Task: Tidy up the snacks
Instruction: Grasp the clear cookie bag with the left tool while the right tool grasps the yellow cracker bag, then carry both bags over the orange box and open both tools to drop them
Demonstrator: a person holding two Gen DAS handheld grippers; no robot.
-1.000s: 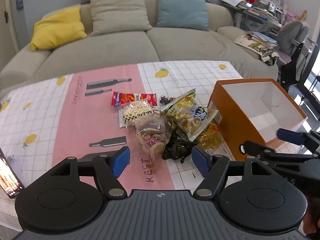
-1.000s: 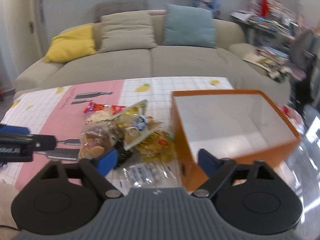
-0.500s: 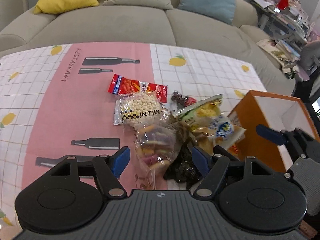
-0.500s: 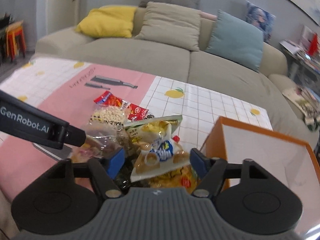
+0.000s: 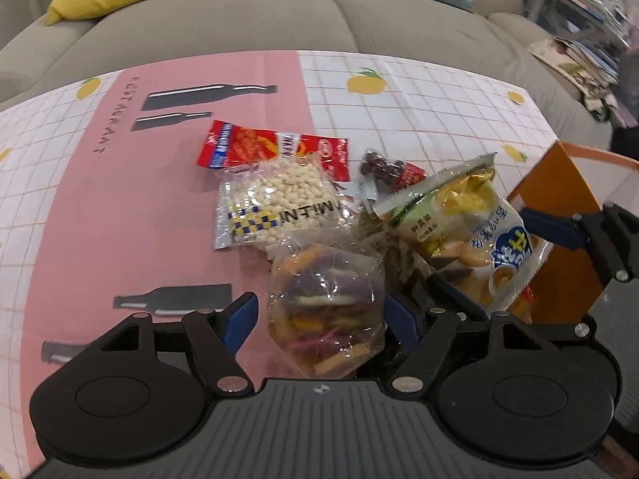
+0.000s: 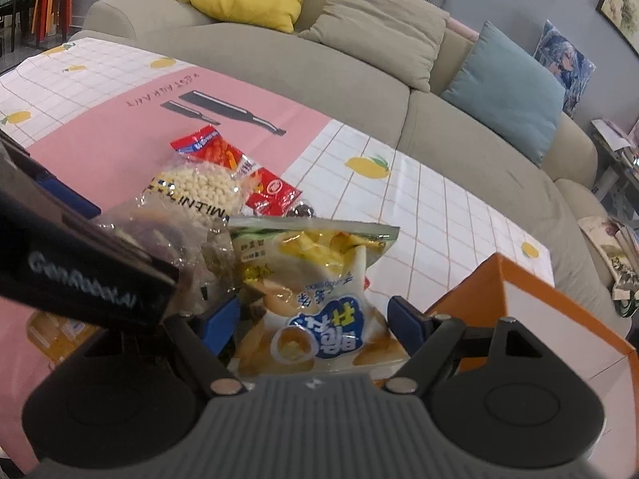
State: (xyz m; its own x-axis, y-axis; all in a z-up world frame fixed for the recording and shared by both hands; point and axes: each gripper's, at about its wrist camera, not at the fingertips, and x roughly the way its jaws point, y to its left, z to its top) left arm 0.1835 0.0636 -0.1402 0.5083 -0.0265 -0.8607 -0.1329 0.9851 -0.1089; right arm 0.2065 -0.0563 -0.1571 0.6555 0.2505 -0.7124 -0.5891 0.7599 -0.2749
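Snack packets lie heaped on the pink and white tablecloth [image 5: 120,215]. In the left wrist view my left gripper [image 5: 319,315] straddles a clear bag of coloured chips [image 5: 325,291]; its jaws are opening and the pads do not press on the bag. In the right wrist view my right gripper [image 6: 311,317] stands open around a yellow and white chip bag [image 6: 315,275], with gaps at both pads. Behind lie a bag of white pellets [image 5: 275,203], a red packet [image 5: 255,145] and a small packet of dark sweets [image 5: 383,167]. An open orange box [image 6: 471,299] stands to the right.
A beige sofa [image 6: 359,92] with yellow, beige and blue cushions runs along the table's far edge. The left gripper's black body [image 6: 80,275] crosses the left of the right wrist view. The orange box [image 5: 559,199] stands close to the heap.
Both grippers have dropped and moved in toward the heap. The clear chip bag now lies between the left fingers, the yellow and white bag between the right ones. The right view has rolled.
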